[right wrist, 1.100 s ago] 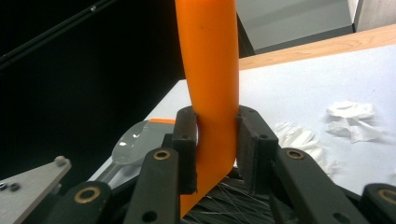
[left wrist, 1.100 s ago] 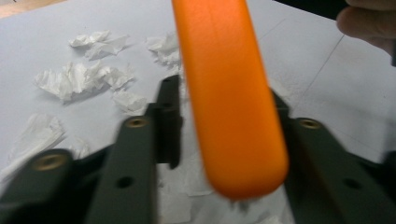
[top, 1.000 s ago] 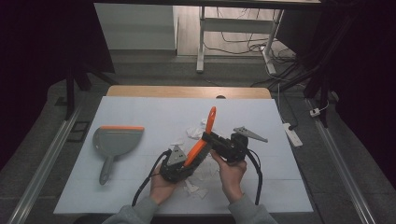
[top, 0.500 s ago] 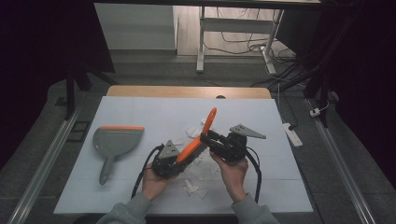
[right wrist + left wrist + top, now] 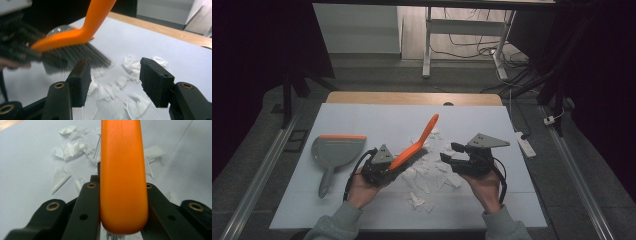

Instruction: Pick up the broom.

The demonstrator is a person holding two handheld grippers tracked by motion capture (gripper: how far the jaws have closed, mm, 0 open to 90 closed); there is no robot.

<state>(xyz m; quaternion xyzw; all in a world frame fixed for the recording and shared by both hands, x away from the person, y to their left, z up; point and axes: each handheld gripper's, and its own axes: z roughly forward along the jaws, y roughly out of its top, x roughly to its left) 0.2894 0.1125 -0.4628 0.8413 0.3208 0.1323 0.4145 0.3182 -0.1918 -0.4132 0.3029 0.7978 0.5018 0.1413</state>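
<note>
Two tools work above the middle of the pale worktop [image 5: 362,120], with bare surface open to the far edge and to the right, and a strip of wood showing along the far rim. The left tool [image 5: 379,167] is clenched on the orange brush [image 5: 414,145], its jaws pressing both sides of the body in the left gripper view. The brush slants up and away from that hand, handle tip high over the worktop, grey bristles hanging just above the paper scraps [image 5: 432,175]. The right tool [image 5: 452,152] is released; its jaws have just been opening and nothing sits between them, only scraps on the surface beyond. It hovers just right of the brush, apart from it. A grey dustpan [image 5: 334,150] with an orange lip lies flat at the left, well clear of the scraps. Beyond the worktop the room is dim, with table legs and loose cables on the floor.
</note>
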